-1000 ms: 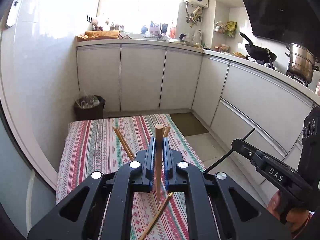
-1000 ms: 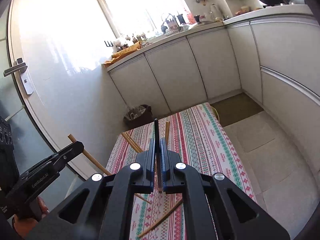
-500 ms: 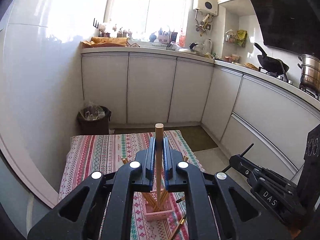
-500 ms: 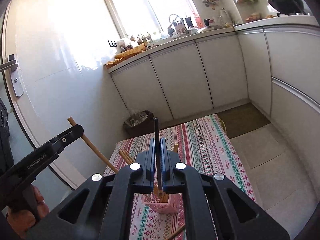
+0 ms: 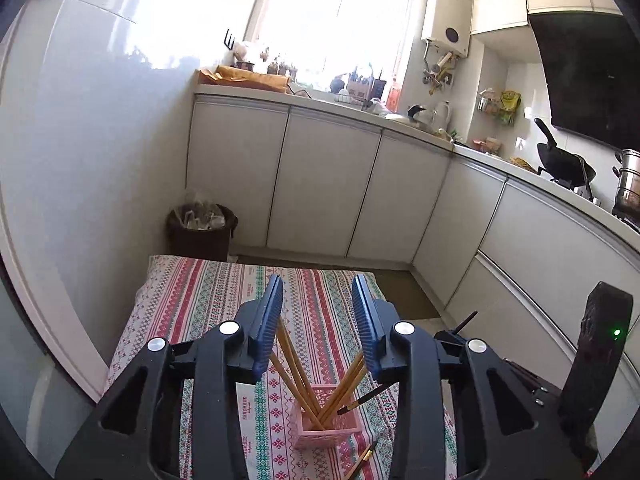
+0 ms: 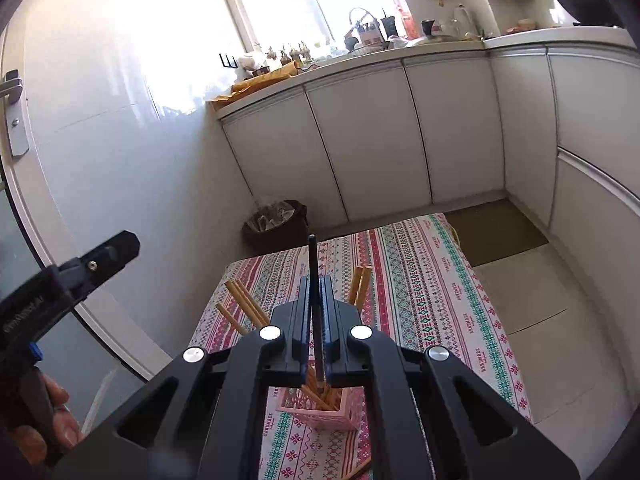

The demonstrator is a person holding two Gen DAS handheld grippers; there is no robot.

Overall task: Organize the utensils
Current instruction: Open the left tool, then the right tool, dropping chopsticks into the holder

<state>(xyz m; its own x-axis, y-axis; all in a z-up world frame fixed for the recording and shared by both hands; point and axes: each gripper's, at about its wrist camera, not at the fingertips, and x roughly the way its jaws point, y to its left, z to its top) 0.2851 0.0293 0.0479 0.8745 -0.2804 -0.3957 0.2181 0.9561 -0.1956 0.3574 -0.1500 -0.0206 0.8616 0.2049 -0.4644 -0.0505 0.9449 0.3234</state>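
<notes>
A pink lattice holder [image 5: 325, 424] stands on the striped tablecloth [image 5: 192, 300] and holds several wooden chopsticks [image 5: 294, 364]. My left gripper [image 5: 318, 308] is open and empty above the holder. My right gripper [image 6: 316, 304] is shut on a dark chopstick [image 6: 313, 280], held upright with its lower end over the holder [image 6: 320, 412]. The dark chopstick's tip also shows in the left wrist view [image 5: 362, 400] beside the holder. One more chopstick [image 5: 362, 460] lies on the cloth in front of the holder.
White kitchen cabinets [image 5: 328, 184] run along the back and right. A brown bin [image 5: 200, 232] stands on the floor beyond the table. The white door [image 6: 100, 160] is at the left. The left gripper's body shows in the right wrist view [image 6: 68, 280].
My left gripper opened and let go of the wooden chopstick, which now stands in the pink holder. Both grippers moved over the holder; the right one still grips the dark chopstick.
</notes>
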